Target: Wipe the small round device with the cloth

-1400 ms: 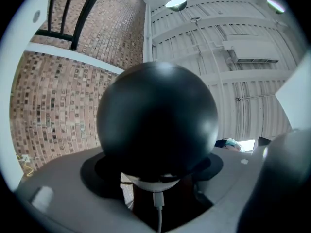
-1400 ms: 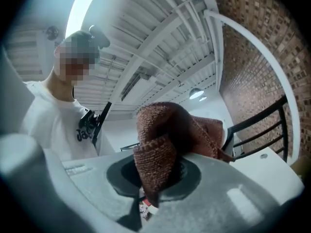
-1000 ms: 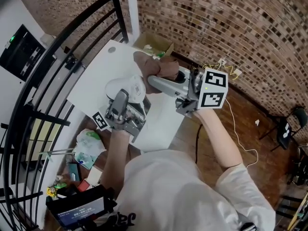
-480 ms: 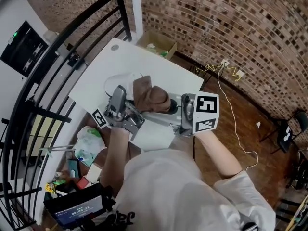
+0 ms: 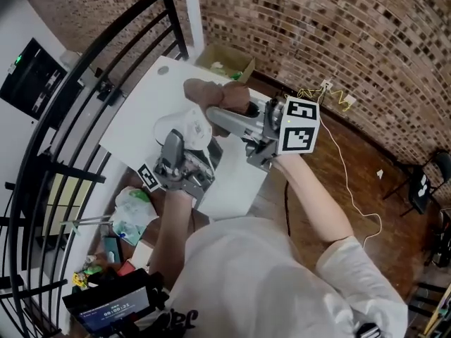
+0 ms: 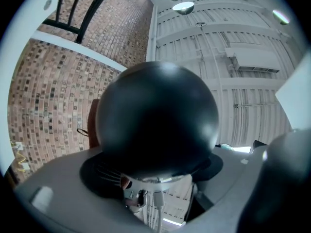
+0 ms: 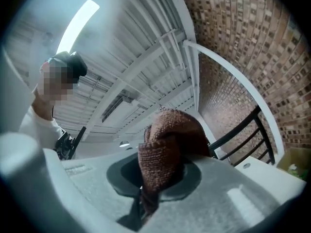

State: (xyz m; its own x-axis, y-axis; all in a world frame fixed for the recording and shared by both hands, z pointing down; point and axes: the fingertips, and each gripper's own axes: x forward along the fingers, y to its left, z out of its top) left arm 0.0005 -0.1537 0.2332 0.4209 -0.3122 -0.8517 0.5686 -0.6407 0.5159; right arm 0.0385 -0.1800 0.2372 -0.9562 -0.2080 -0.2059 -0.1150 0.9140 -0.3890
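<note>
While the left tool (image 5: 189, 142) clamps the glossy domed device (image 6: 155, 120), the right tool (image 5: 220, 117) grips knitted cloth (image 7: 163, 144).

small round device (image 5: 194, 127): lower part was hidden behind left tongs (image 5: 189, 146); in left gripper view it blocked the tong tips.
right tongs (image 5: 215, 111): tips were buried in cloth (image 5: 215, 94) in both views.
cardboard box (image 5: 227, 62): contents too small to tell.
surface (image 5: 151, 104): near corner hidden under forearm (image 5: 175, 217).
monitor (image 5: 106, 308): screen text too small to read.

rough knitted cloth (image 7: 167, 140) (brown), glossy black device (image 6: 158, 115), matt white table (image 5: 141, 111)
</note>
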